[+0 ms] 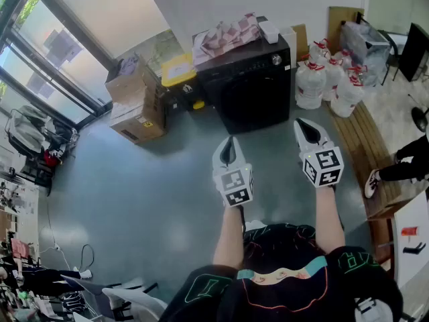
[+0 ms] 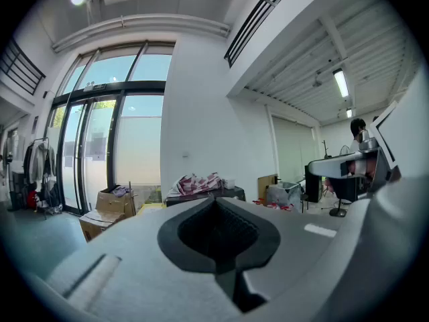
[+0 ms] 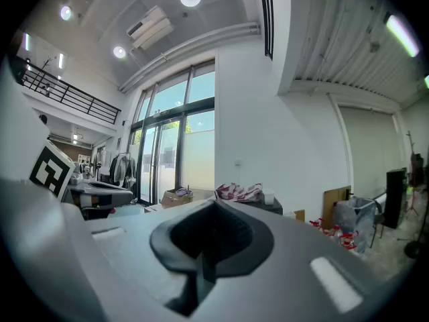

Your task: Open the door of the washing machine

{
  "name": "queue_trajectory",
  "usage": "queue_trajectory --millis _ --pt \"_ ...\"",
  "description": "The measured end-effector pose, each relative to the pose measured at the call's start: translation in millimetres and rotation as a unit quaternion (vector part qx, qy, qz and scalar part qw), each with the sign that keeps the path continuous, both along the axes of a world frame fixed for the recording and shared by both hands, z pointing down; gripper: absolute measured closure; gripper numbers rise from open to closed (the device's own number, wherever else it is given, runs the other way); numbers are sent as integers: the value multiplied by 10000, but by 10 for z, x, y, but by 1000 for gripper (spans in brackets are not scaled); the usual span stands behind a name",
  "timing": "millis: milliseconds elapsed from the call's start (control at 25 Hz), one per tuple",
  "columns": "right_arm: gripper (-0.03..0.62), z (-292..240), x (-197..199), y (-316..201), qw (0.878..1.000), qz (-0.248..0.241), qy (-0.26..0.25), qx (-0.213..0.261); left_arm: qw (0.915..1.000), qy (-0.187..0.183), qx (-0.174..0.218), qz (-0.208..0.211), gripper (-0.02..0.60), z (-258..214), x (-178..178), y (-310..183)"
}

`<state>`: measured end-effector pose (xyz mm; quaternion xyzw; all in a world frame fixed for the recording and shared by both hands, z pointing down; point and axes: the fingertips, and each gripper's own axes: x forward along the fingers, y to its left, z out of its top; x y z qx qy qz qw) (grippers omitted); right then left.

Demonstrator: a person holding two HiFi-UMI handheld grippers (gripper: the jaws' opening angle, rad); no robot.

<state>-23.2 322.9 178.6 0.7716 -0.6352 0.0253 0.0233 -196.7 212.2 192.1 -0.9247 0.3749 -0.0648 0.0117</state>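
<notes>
A black front-loading washing machine (image 1: 251, 86) stands against the far wall, its round door (image 1: 249, 102) closed and facing me. A checked cloth (image 1: 226, 34) lies on its top. My left gripper (image 1: 230, 145) is held level in front of me, shut and empty, a good stretch of floor short of the machine. To its right my right gripper (image 1: 305, 129) is also shut and empty, slightly nearer the machine's right corner. In both gripper views the jaws meet with nothing between them, and only the machine's top (image 2: 204, 192) (image 3: 258, 203) shows above them.
Cardboard boxes (image 1: 137, 100) and a yellow-lidded bin (image 1: 177, 69) stand left of the machine. Large water jugs (image 1: 328, 79) stand to its right beside a wooden bench (image 1: 372, 159). A person's foot (image 1: 373, 182) rests by the bench. Glass doors (image 1: 40, 66) line the left wall.
</notes>
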Motion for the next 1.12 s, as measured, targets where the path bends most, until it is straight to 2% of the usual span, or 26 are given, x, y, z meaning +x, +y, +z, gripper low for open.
queue_trajectory --millis 280,600,960,1120 --pt "591 -31 221 -1 9996 240 117 111 9995 -138 -279 -33 571 70 92 -54" --pt "591 -86 448 -101 9993 313 1 183 9997 -232 -102 -32 571 6 252 -213" --pt "591 189 485 -427 9996 178 -217 -33 9990 -386 -219 -106 571 194 280 -509" --pt "591 354 629 -641 9993 239 -222 -170 9986 -359 -382 -31 571 408 446 -742"
